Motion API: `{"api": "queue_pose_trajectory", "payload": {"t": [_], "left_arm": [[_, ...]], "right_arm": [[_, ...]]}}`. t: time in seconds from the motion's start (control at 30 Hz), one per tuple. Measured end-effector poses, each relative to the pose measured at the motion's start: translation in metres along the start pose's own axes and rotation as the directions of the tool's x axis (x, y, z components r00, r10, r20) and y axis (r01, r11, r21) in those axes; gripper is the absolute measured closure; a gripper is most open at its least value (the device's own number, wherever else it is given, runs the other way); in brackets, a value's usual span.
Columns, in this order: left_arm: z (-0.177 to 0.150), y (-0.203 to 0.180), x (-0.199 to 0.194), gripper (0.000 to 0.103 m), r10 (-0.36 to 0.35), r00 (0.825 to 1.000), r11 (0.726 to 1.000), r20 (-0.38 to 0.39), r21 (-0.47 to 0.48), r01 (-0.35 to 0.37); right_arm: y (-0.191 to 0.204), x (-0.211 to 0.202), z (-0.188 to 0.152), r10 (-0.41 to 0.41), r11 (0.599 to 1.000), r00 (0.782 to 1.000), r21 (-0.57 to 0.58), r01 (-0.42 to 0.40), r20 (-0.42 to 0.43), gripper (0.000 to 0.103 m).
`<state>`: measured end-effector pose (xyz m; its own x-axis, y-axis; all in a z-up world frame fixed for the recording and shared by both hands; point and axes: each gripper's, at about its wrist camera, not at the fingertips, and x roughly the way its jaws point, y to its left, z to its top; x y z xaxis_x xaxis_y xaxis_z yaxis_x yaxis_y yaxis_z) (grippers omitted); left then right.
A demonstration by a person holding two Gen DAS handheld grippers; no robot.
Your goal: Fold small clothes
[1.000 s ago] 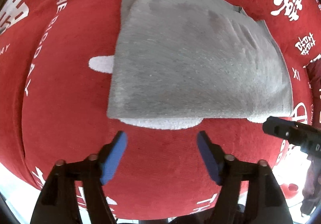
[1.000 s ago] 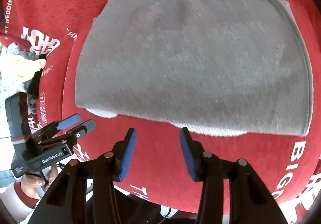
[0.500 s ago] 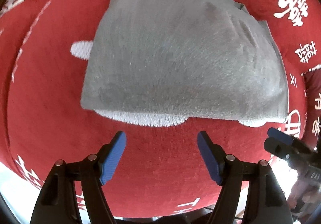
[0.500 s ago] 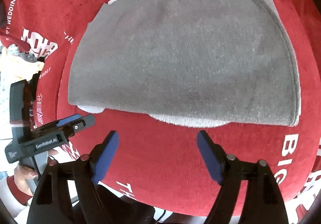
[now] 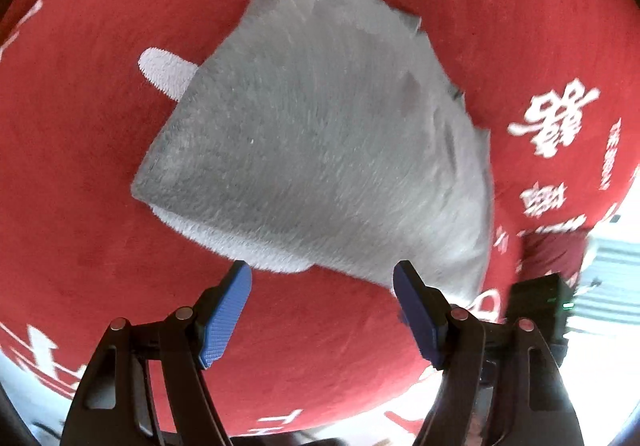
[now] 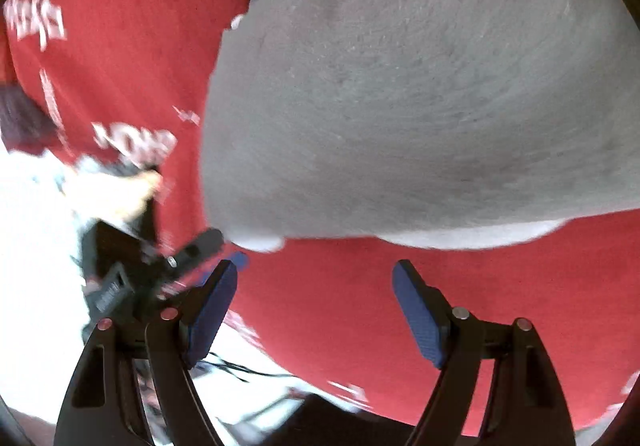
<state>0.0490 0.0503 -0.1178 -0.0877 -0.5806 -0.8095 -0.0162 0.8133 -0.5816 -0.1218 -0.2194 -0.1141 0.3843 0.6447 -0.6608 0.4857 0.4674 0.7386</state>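
Note:
A folded grey garment (image 5: pixel 320 134) with a white fleecy lining lies flat on the red cloth (image 5: pixel 80 126); it also fills the right wrist view (image 6: pixel 420 98). My left gripper (image 5: pixel 322 280) is open and empty, its blue pads just short of the garment's near edge. My right gripper (image 6: pixel 316 278) is open and empty, just short of the near edge at the garment's left corner. The left gripper shows blurred at the left of the right wrist view (image 6: pixel 192 250); part of the right gripper's body (image 5: pixel 538 302) shows at the right of the left wrist view.
The red cloth (image 6: pixel 120 46) carries white printed lettering and characters (image 5: pixel 556 118). Its near edge drops off to a bright floor area (image 6: pixel 36 246) at the left of the right wrist view. A dark red object (image 5: pixel 554 250) sits at the cloth's right edge.
The right gripper opened wide, then both grippers swung round the garment and closed in on its near edge. The garment itself has not moved.

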Motion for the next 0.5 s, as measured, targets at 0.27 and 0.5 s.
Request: {"api": "queue_pose_trajectory", "payload": {"t": [0.27,0.5], "left_arm": [[0.003,0.012,-0.005,0.029,-0.092,0.995,0.992,0.041,-0.084,0.096],[-0.002,0.023,-0.008,0.029,-0.161,0.986,0.978,0.049,-0.127,0.166]], "right_arm": [[-0.019,0.029,0.002,0.230,0.958,0.969,0.156,-0.242,0.093,0.020],[-0.016,0.032,0.010,0.250,0.943,0.958,0.191,-0.273,0.137,0.035]]}}
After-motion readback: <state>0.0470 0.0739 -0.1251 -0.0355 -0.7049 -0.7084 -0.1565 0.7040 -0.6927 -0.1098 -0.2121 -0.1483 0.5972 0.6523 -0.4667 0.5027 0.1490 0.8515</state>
